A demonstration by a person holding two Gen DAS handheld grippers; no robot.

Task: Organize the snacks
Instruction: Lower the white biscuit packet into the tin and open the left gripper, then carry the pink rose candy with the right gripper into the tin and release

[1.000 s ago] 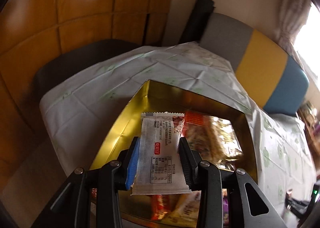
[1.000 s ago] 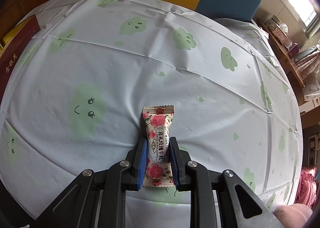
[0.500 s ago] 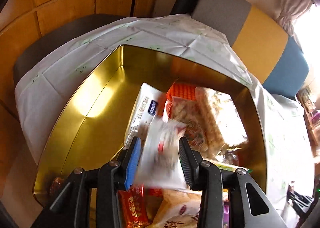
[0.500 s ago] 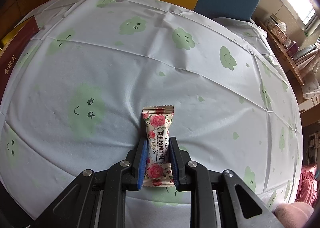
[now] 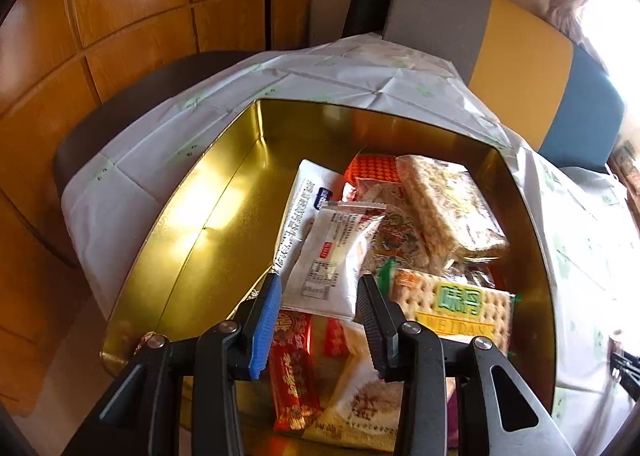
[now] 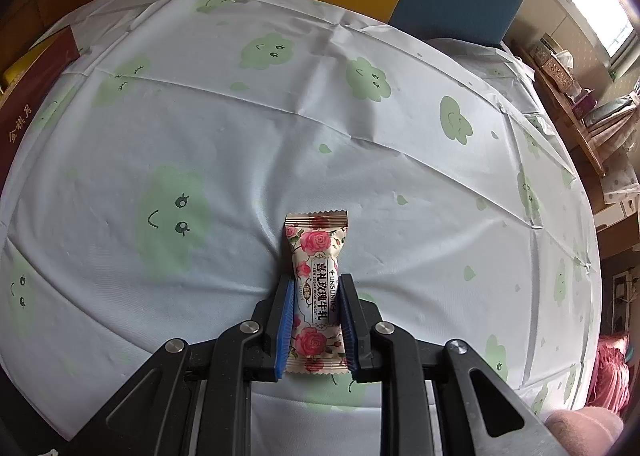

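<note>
Gold tin (image 5: 224,191): left claw (image 5: 318,316) released over white packet (image 5: 332,260); right claw (image 6: 314,314) grips nougat (image 6: 316,284).

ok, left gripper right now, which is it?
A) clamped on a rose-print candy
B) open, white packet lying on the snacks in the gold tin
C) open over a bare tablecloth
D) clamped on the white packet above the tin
B: the left gripper has its jaws spread with gaps either side of the white packet, which rests on the other snacks inside the gold tin.
</note>
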